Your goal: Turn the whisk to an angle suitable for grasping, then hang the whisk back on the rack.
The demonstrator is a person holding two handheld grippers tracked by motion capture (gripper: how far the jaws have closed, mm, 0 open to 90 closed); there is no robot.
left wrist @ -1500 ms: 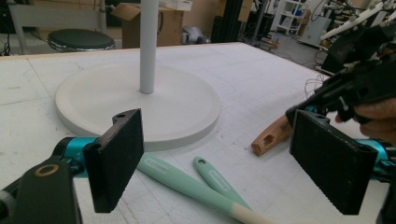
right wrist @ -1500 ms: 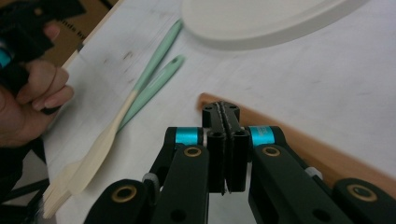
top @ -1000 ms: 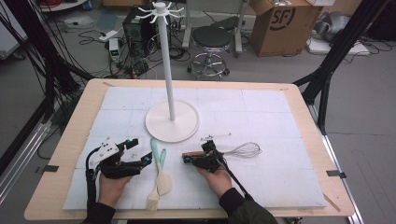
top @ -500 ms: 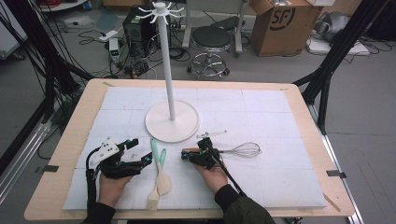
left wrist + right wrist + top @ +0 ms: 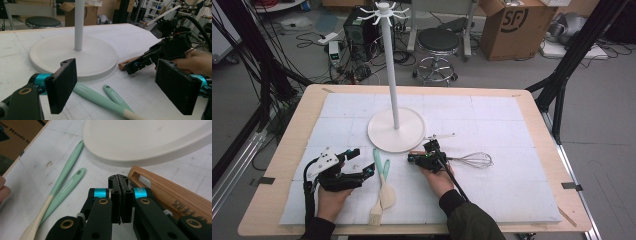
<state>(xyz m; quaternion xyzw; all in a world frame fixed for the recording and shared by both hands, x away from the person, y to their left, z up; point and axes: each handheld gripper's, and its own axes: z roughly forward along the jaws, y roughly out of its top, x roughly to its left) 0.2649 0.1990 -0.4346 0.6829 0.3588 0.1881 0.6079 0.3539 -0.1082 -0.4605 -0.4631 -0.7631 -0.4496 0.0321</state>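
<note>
A whisk (image 5: 472, 160) with a wooden handle (image 5: 172, 193) lies on the white mat right of centre. My right gripper (image 5: 411, 158) hovers over that handle's end and points left. Its jaws (image 5: 118, 181) are shut with nothing between them, and the handle lies just beside them. Two mint-handled utensils, a spatula (image 5: 386, 187) and a brush (image 5: 376, 200), lie side by side between my hands. My left gripper (image 5: 360, 161) rests left of them, wide open and empty; its pads (image 5: 62, 85) frame the mint handles (image 5: 100, 97) and the right gripper (image 5: 162, 51).
A white hook stand rises from a round base (image 5: 382, 134) just beyond both grippers, its pole (image 5: 390, 65) tall. The wooden table edge (image 5: 277, 170) borders the mat. A stool (image 5: 438, 47), a cardboard box (image 5: 512, 25) and cables sit on the floor behind.
My right gripper has slid leftward along the whisk handle, toward the stand base and the mint utensils, still shut. The left gripper has stayed where it was.
</note>
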